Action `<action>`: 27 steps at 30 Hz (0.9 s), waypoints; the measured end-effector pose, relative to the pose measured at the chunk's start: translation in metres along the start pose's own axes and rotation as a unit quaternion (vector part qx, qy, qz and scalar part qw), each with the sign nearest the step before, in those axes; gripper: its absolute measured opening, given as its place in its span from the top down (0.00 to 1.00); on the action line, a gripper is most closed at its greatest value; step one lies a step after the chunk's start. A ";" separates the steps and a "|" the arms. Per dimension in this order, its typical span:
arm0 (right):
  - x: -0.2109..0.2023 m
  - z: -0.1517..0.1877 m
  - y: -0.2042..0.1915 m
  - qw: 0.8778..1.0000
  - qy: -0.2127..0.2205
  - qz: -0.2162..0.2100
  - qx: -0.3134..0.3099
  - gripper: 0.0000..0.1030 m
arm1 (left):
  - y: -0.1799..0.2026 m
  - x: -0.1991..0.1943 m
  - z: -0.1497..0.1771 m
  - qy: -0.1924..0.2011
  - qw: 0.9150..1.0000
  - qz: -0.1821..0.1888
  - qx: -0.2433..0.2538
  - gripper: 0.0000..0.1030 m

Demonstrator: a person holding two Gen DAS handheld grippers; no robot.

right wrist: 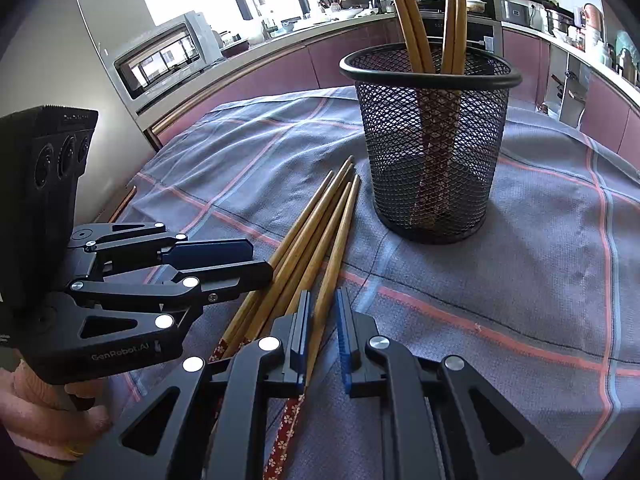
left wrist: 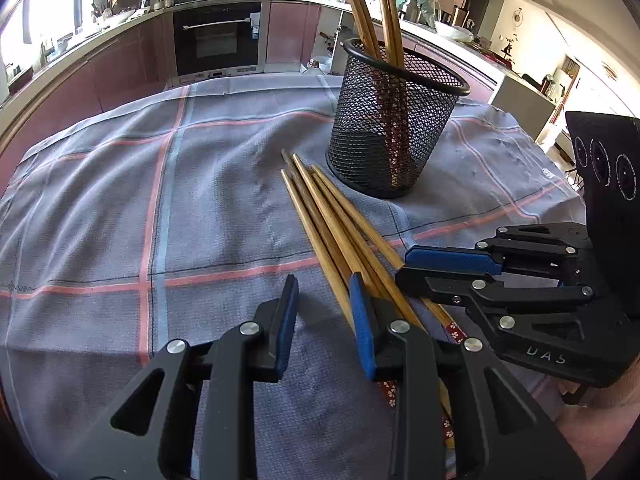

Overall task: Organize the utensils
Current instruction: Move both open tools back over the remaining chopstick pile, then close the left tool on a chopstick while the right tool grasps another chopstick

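**Loose chopsticks beside the mesh cup, both grippers low over them**

A bundle of loose chopsticks (left wrist: 328, 216) lies flat on the cloth, tips pointing toward the cup, patterned red ends back under the grippers. The rightmost chopstick (right wrist: 332, 264) of the bundle runs between the fingers of the right gripper (right wrist: 323, 334); the jaws stand narrow around it, with a slim gap showing on the blue pad's side, so I cannot tell whether they actually pinch it.

The left gripper (left wrist: 326, 320) sits just left of the bundle. Its jaws are partly open with bare cloth between them, and its right finger (left wrist: 362, 320) rests against the nearest stick of the bundle.

Ahead of both grippers, just past the chopstick tips, stands a black mesh cup (right wrist: 430, 140), upright, with several chopsticks (right wrist: 416, 20) already standing in it and leaning on the rim.

Everything rests on a table covered by a grey-blue checked cloth (left wrist: 160, 200) with pink lines. A hand in a pink sleeve (right wrist: 36, 408) holds the left gripper's handle. Kitchen cabinets and an oven (left wrist: 218, 36) lie beyond the table.
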State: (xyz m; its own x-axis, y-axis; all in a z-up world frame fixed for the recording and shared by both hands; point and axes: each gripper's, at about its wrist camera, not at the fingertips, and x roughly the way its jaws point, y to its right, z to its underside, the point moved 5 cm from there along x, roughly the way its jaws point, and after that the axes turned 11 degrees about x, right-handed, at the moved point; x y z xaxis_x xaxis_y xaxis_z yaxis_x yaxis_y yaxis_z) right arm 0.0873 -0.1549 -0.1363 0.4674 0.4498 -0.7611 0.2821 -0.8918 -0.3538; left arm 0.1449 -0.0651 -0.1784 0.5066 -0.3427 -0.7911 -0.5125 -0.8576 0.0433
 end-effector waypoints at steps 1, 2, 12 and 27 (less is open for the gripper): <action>0.000 0.000 0.000 1.000 0.000 0.000 0.001 0.89 | -0.001 0.000 0.001 -0.001 1.000 -0.001 -0.001 0.73; 0.000 0.000 0.000 1.000 0.000 -0.001 0.002 0.89 | -0.002 0.000 0.001 -0.001 1.000 -0.002 0.000 0.73; 0.001 -0.002 0.000 1.000 0.006 0.011 -0.002 0.89 | -0.008 0.002 0.001 -0.008 1.000 -0.020 0.007 0.70; 0.014 -0.014 -0.007 0.999 0.015 0.045 -0.026 0.89 | -0.016 0.008 -0.005 -0.019 0.999 -0.029 0.009 0.86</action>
State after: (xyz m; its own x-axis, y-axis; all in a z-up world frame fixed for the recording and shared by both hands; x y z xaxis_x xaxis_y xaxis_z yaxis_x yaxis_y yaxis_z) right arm 0.1031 -0.1415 -0.1369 0.5168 0.3698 -0.7722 0.2810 -0.9252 -0.2550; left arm 0.1609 -0.0563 -0.1824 0.5089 -0.2773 -0.8149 -0.4954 -0.8686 -0.0138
